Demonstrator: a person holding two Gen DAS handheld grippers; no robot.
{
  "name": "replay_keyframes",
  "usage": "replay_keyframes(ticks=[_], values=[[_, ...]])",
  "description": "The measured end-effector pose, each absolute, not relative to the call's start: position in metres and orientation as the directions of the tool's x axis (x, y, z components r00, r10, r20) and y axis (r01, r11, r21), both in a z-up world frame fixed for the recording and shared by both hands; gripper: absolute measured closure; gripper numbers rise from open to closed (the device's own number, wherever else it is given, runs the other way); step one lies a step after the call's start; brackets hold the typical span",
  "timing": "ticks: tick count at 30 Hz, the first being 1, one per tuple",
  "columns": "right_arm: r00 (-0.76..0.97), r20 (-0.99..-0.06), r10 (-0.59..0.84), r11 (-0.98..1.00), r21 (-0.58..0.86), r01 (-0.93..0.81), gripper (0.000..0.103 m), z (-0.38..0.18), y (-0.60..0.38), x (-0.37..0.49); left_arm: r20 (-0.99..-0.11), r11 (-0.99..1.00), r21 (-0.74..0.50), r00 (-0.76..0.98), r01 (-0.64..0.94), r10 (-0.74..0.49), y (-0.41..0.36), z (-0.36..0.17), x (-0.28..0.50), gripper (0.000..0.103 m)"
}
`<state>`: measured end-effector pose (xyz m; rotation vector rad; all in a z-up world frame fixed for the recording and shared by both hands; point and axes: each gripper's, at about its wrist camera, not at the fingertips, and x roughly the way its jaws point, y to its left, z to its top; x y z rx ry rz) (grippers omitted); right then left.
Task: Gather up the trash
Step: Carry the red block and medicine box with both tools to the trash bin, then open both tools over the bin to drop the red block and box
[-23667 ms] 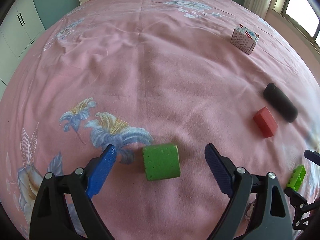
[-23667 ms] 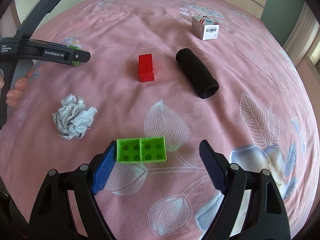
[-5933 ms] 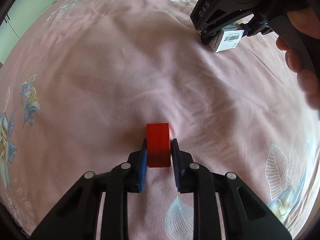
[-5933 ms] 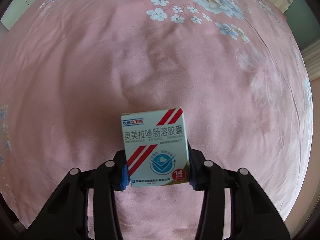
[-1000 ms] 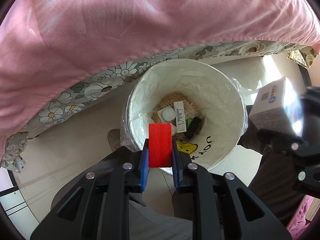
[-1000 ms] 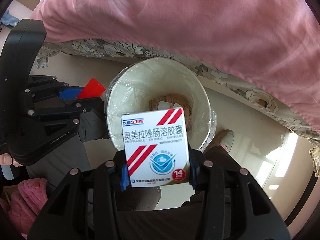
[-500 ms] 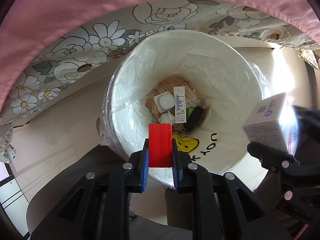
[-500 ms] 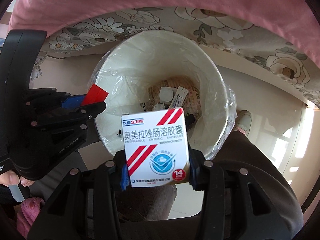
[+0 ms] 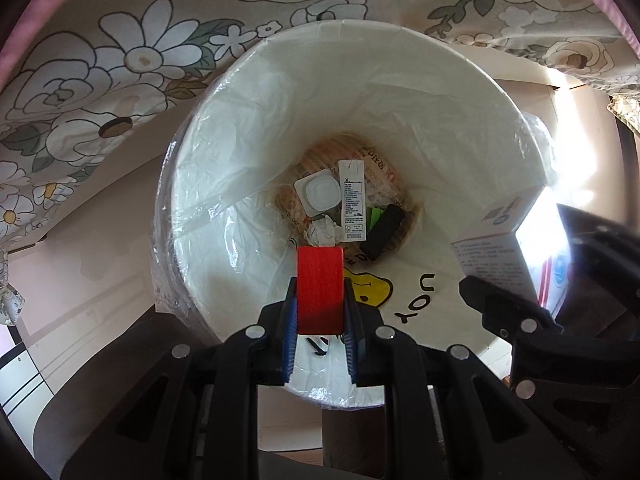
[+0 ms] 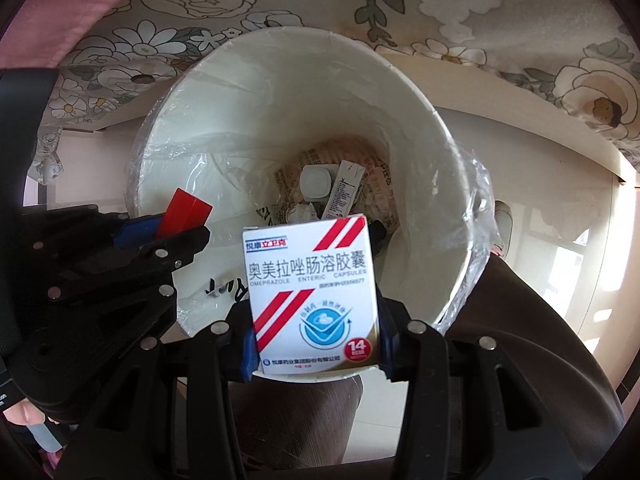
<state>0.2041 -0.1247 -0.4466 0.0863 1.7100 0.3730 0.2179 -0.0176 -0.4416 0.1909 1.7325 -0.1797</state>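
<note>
My left gripper (image 9: 320,300) is shut on a red block (image 9: 320,280) and holds it over the near rim of a white bin (image 9: 400,80) lined with a clear bag. My right gripper (image 10: 314,320) is shut on a white medicine box (image 10: 312,292) with red stripes, also above the bin (image 10: 420,92). The medicine box shows at the right in the left wrist view (image 9: 504,248). The red block shows at the left in the right wrist view (image 10: 184,212). Inside the bin lie a crumpled paper (image 9: 320,232), a black roll (image 9: 382,230), a green piece (image 9: 374,216) and packets.
A floral bed skirt (image 9: 120,60) hangs behind the bin, with the pink bedspread (image 10: 52,8) above it. The pale floor (image 10: 540,152) surrounds the bin. My legs (image 10: 520,320) are below the grippers.
Both grippers have moved down and closer to the bin mouth, which now fills more of each view. Both still hold their objects.
</note>
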Motion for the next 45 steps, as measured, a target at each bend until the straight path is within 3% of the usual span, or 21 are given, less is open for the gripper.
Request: replay_keyframes(ticks=[25,26,28,31,45], values=[[-0.186,-0.979,0.078,0.960,0.124,-0.250,0.057,-0.492,-0.106,0.224,-0.955,0.978,0.039,-0.280,0.203,0.096,-0.013,-0.508,0.236,0.081],[-0.179,-0.982,0.064,0.958,0.110,-0.265,0.057,-0.491,-0.105,0.224,-0.955,0.979,0.039,-0.282,0.202,0.096,-0.012,-0.509,0.236,0.079],[-0.157,-0.988,0.015,0.948,0.064,-0.312,0.052,-0.491,-0.100,0.223,-0.957,0.979,0.033,-0.278,0.200,0.089,-0.013,-0.508,0.237,0.057],[-0.117,-0.992,-0.055,0.935,-0.010,-0.354,0.050,-0.490,-0.098,0.223,-0.960,0.976,0.046,-0.261,0.214,0.103,-0.015,-0.507,0.237,0.047],[-0.039,-0.997,-0.068,0.925,-0.048,-0.378,0.048,-0.472,-0.099,0.222,-0.969,0.973,0.044,-0.228,0.225,0.096,-0.014,-0.491,0.236,0.043]])
